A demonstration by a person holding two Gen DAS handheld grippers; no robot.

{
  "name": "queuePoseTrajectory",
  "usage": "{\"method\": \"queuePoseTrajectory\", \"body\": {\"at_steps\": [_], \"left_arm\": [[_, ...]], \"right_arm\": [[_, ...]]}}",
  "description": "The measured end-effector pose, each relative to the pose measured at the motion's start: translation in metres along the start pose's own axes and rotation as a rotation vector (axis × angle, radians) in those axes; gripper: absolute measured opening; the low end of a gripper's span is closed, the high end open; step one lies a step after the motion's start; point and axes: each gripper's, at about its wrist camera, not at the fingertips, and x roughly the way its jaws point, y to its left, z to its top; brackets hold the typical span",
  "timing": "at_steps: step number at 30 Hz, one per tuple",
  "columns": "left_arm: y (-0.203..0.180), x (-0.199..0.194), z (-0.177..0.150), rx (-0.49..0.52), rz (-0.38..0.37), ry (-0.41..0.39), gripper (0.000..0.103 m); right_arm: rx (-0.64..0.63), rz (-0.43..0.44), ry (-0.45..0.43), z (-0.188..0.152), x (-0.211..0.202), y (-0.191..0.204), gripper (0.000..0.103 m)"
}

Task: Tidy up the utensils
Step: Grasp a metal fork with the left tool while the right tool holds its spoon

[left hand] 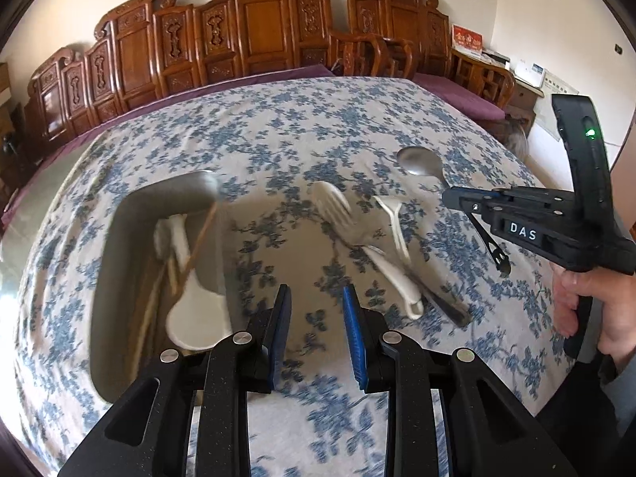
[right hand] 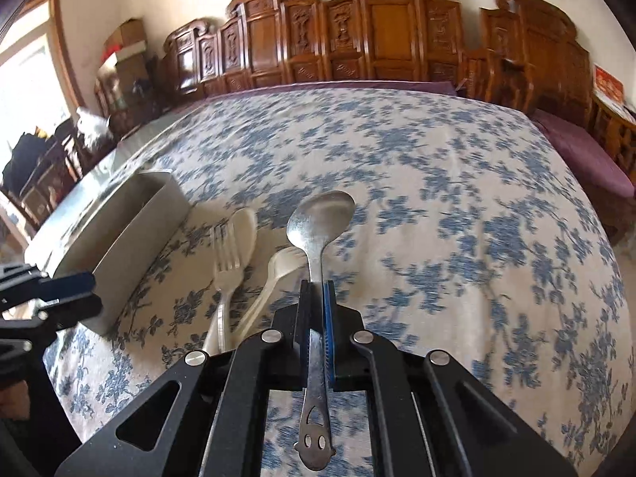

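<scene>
- Right gripper (right hand: pixel 317 290) is clamped on the handle of a metal spoon (right hand: pixel 322 218). Bowl sticks out past the fingertips, and the handle end with the little smiley cut-out pokes back toward the camera.
- From the left side you can see that same spoon (left hand: pixel 421 161) held up above the tablecloth (left hand: pixel 278 127), with a hand (left hand: pixel 596 306) wrapped round the gripper's grip at the far right.
- Left gripper (left hand: pixel 316 298) has its jaws apart with nothing between them, just hanging over the cloth right of the tray.
- Grey tray (left hand: pixel 119 238) sits on the left of the table. Inside it: a white spoon (left hand: pixel 190 306) and some wooden chopsticks (left hand: pixel 198 238).
- Still loose on the cloth, between the tray and the held spoon: a metal fork (right hand: pixel 224 254), a white plastic spoon (right hand: pixel 245 230) lying partly under it, and a white plastic fork (right hand: pixel 274 274) just to the right. They overlap in a small heap.
- Carved wooden bench (right hand: pixel 357 39) runs along the far wall.
</scene>
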Motion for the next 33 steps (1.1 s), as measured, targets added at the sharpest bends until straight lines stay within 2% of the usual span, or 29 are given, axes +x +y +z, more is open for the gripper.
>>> {"method": "queuePoseTrajectory", "body": {"at_steps": [4,14,22,25,27,33], "left_arm": [[-0.014,0.014,0.007,-0.007,-0.014,0.016,0.029],[-0.037,0.057,0.027,-0.075,-0.049,0.08,0.031],[-0.044,0.088,0.032,-0.093,-0.021,0.133,0.031],[-0.043,0.089,0.032,-0.099,-0.023,0.126,0.031],[-0.041,0.089,0.032,-0.106,-0.035,0.127,0.022],[-0.031,0.084,0.029,-0.124,-0.03,0.132,0.014]], "right_arm": [[0.026,-0.023,0.005,-0.003,-0.003,-0.014,0.007],[0.056,-0.042,0.0,-0.006,-0.006,-0.027,0.007],[0.065,-0.033,-0.003,-0.005,-0.005,-0.028,0.007],[0.067,-0.033,-0.002,-0.005,-0.005,-0.028,0.007],[0.064,-0.033,-0.001,-0.005,-0.005,-0.027,0.007],[0.056,-0.037,0.004,-0.005,-0.004,-0.025,0.007]]}}
